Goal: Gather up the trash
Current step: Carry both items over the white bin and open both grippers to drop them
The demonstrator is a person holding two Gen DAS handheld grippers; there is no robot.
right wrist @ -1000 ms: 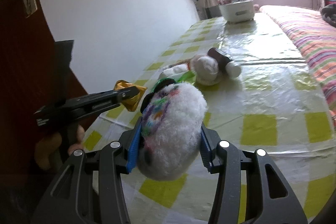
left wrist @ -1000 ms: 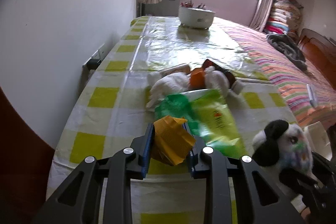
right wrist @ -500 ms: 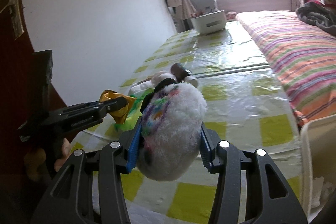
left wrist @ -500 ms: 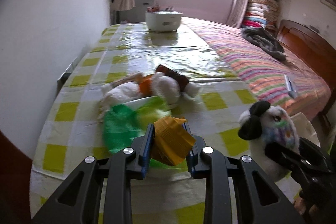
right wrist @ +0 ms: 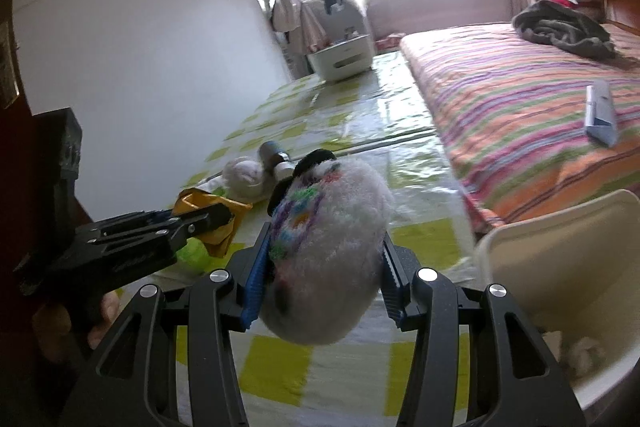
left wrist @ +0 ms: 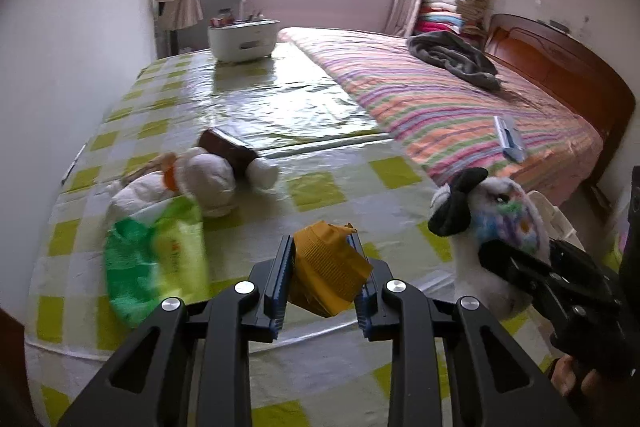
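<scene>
My left gripper (left wrist: 320, 281) is shut on a crumpled orange wrapper (left wrist: 326, 273) and holds it above the checked table's front edge; gripper and wrapper also show in the right wrist view (right wrist: 208, 223). My right gripper (right wrist: 322, 283) is shut on a fluffy white plush toy (right wrist: 332, 251) with black ears and coloured patches, also seen in the left wrist view (left wrist: 492, 227). A white bin (right wrist: 560, 267) with crumpled paper inside stands at the right, below the table edge. A green packet (left wrist: 156, 263) lies on the table at the left.
A white plush toy with a brown hat (left wrist: 212, 179) lies mid-table beside the green packet. A white container (left wrist: 242, 41) stands at the table's far end. A striped bed (left wrist: 460, 107) with a grey blanket lies to the right. A wall runs along the left.
Both grippers have pulled back and swung right while keeping their loads. The white bin has come into the right wrist view, and the green packet has shifted left in the left wrist view.
</scene>
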